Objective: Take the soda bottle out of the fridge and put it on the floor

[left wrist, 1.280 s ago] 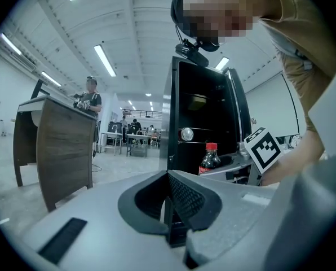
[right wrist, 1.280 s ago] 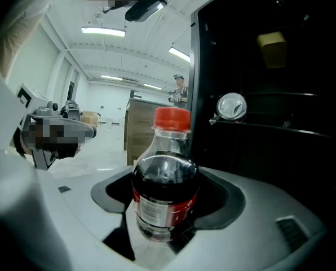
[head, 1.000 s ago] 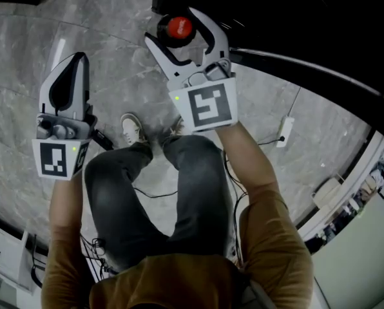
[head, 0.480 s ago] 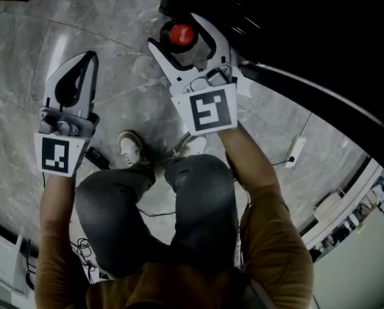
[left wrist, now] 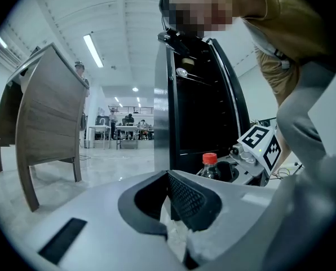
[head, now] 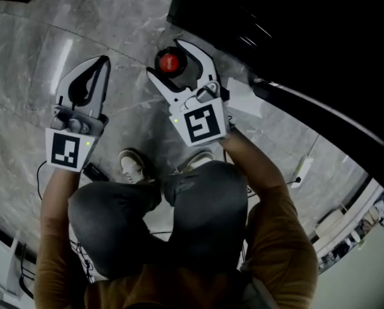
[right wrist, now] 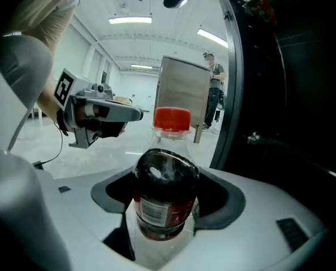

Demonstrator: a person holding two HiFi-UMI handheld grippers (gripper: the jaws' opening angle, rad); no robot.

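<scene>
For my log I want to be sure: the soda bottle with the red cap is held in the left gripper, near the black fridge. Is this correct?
Not quite: the right gripper, not the left gripper, holds the soda bottle. The right gripper view shows its jaws shut on the bottle's body. The red cap and the black fridge nearby are as you say.

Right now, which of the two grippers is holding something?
The right gripper: its jaws clamp the red-capped soda bottle. The left gripper is shut on nothing.
</scene>
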